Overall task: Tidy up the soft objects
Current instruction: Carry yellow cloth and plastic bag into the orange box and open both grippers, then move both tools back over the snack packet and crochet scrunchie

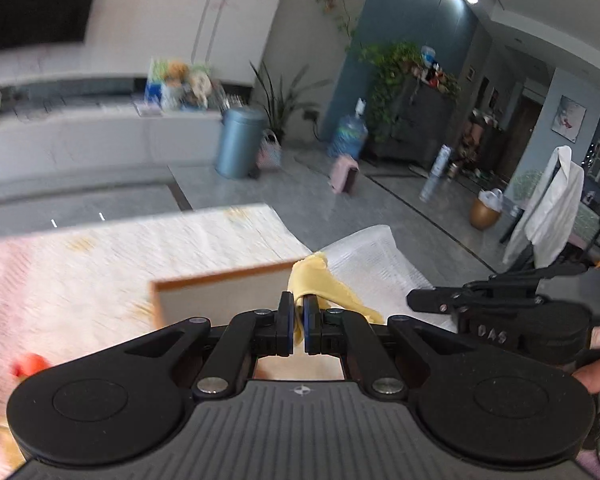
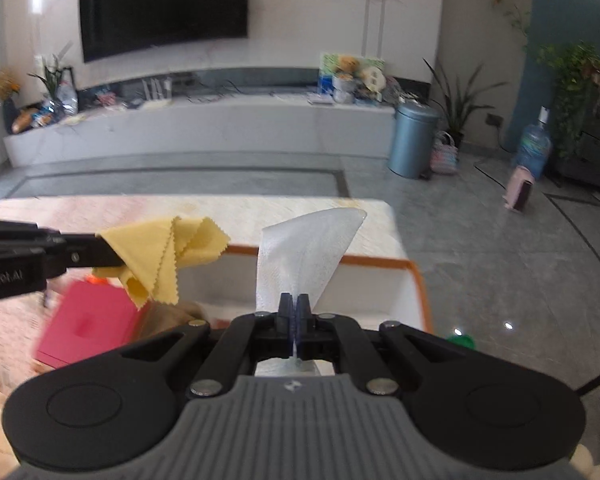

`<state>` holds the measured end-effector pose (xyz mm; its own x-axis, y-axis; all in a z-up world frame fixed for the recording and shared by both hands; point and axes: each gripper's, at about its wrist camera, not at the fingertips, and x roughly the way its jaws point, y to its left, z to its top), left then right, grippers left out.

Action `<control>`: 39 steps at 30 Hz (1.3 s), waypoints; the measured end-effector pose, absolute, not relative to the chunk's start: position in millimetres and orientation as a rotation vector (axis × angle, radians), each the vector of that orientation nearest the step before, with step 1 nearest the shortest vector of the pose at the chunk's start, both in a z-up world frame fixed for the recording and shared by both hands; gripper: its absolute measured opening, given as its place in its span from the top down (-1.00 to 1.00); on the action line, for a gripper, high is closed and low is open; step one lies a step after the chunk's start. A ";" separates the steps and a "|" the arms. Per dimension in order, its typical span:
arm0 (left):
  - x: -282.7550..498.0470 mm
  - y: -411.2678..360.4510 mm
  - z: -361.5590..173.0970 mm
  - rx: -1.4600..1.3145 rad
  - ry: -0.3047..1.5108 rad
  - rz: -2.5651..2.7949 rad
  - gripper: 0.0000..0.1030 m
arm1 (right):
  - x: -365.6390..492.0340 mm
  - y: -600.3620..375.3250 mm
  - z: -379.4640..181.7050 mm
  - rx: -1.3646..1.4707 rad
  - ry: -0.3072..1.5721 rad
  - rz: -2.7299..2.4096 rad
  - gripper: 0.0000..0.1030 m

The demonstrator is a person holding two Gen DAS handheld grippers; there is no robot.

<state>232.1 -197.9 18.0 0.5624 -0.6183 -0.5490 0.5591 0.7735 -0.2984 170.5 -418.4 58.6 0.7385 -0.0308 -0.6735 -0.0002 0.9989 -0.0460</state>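
Observation:
My left gripper [image 1: 296,312] is shut on a yellow cloth [image 1: 318,278] with zigzag edges, which bunches up past the pads. The right wrist view shows that same left gripper [image 2: 106,256] coming in from the left, with the yellow cloth [image 2: 168,252] hanging off its tip. A thin white cloth [image 2: 306,248] stands up in a fan from my right gripper [image 2: 295,312], which is shut on it. From the left wrist, the right gripper [image 1: 416,300] sits at the right beside the white cloth [image 1: 374,254]. Both cloths hang over a white bin with an orange rim [image 2: 418,280].
The bin's orange rim [image 1: 220,278] stands on a table under a pale patterned cover [image 1: 100,264]. A red flat box [image 2: 88,324] lies at the left of the bin. A small orange thing [image 1: 30,364] sits on the cover. Grey tiled floor [image 2: 500,260] lies beyond the table.

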 end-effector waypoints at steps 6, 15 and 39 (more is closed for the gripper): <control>254.8 -233.4 -29.9 -0.106 0.840 -0.698 0.91 | 194.8 -443.4 23.8 -0.046 0.844 0.008 1.00; 264.9 -242.9 -78.5 -0.023 0.978 -0.700 0.91 | 210.4 -432.4 -31.2 0.001 0.975 0.108 1.00; 191.5 -188.1 8.5 -0.054 0.661 -0.683 -0.24 | 168.7 -406.4 25.0 -0.050 0.897 0.023 -0.40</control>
